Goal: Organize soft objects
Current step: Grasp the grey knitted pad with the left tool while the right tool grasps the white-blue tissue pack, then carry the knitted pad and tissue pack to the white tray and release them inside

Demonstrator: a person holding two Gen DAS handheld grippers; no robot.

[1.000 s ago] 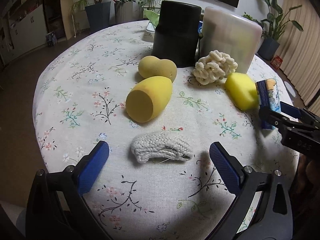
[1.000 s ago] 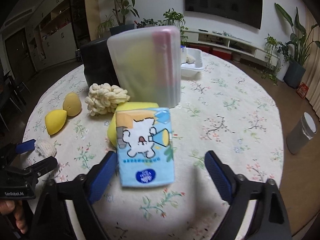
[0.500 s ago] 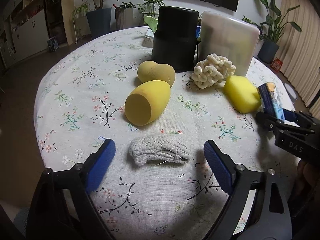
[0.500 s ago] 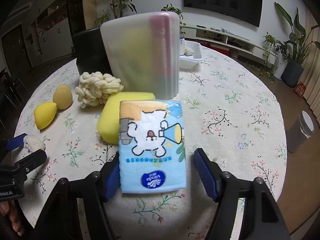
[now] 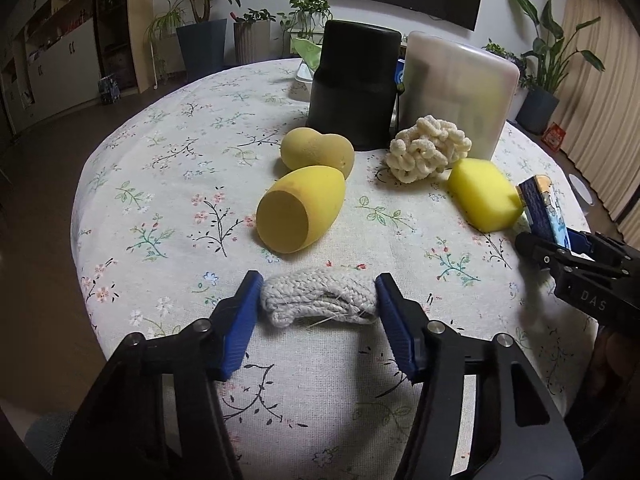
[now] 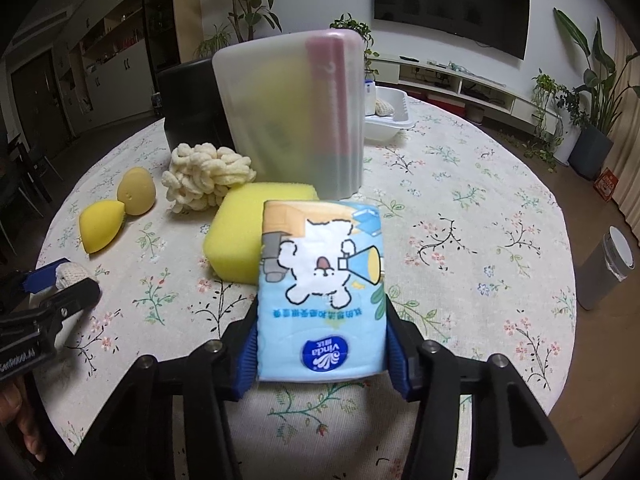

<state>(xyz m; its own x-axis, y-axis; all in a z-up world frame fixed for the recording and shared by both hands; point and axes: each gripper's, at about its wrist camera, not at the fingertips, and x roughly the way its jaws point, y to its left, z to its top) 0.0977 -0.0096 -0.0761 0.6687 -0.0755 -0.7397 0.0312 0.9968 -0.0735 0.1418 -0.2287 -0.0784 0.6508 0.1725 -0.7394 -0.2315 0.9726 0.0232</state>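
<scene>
My left gripper (image 5: 318,312) is shut on a grey knitted piece (image 5: 318,300) that lies on the floral tablecloth (image 5: 160,184). My right gripper (image 6: 320,344) is shut on a blue tissue pack (image 6: 322,300) with a cartoon bear; the pack also shows in the left wrist view (image 5: 544,210). Behind lie a yellow egg-shaped sponge (image 5: 300,214), a yellow heart-shaped sponge (image 5: 316,154), a cream yarn bundle (image 5: 428,154) and a yellow block sponge (image 5: 484,194).
A black cylindrical container (image 5: 356,84) and a translucent white box (image 5: 456,92) stand at the back of the round table. A white tray (image 6: 388,118) sits behind the box. A grey bin (image 6: 608,268) stands on the floor to the right.
Both grippers closed: the left one moved forward and shut on the knitted piece, the right one shut on the tissue pack.
</scene>
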